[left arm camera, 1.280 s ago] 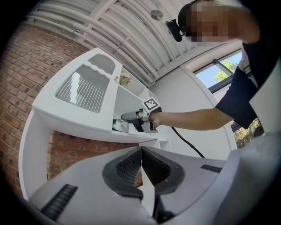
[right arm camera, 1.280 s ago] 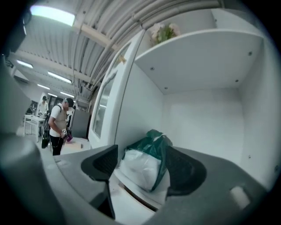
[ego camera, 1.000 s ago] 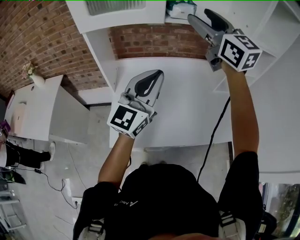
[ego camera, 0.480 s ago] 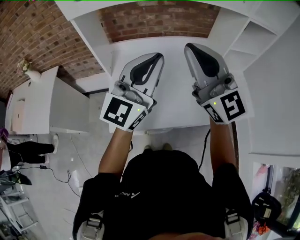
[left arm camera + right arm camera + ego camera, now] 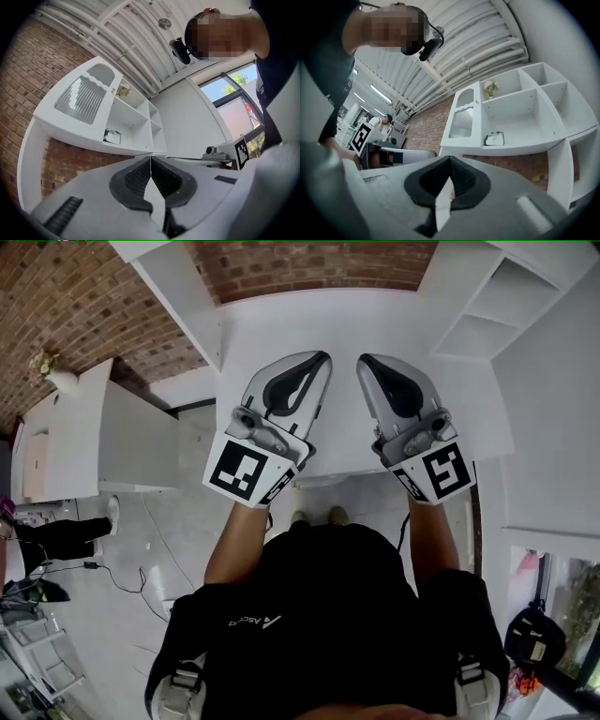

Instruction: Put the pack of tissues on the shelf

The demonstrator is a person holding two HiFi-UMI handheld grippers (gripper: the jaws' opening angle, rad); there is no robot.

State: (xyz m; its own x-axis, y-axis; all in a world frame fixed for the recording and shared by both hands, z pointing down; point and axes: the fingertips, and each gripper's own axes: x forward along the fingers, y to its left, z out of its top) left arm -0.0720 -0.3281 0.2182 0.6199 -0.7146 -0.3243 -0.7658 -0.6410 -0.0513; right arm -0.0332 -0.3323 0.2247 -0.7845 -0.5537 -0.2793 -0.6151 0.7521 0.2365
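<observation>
A: Both hands are up front, side by side over the flat white worktop (image 5: 281,329). The grey-and-white left claw (image 5: 322,359) is closed right up, its dark pads pressed flat together with nothing caught between them.

B: Same story on the other side. The matching grey-and-white right claw (image 5: 364,362) has its jaws fully together, and it's empty too. The two sets of tips sit near each other, pointing away from the person.

A: So where's the small plastic-wrapped pack of tissues (image 5: 494,138)?

B: Up on the white open-fronted shelf unit (image 5: 525,115). It lies on the board of the wide lower compartment, toward that compartment's left end, and it's well apart from both claws.

A: What colour is it?

B: Pale, perhaps white with a hint of green, but it's too small from here to be sure.

A: In the smaller upper compartment above it there's a little green plant (image 5: 490,88). Just left of the pack's compartment, a ribbed white panel (image 5: 461,123) fronts the next section.

B: And the red brick wall (image 5: 84,306) shows beside the worktop and below the unit. The pack is on the shelf, with neither claw touching it.
</observation>
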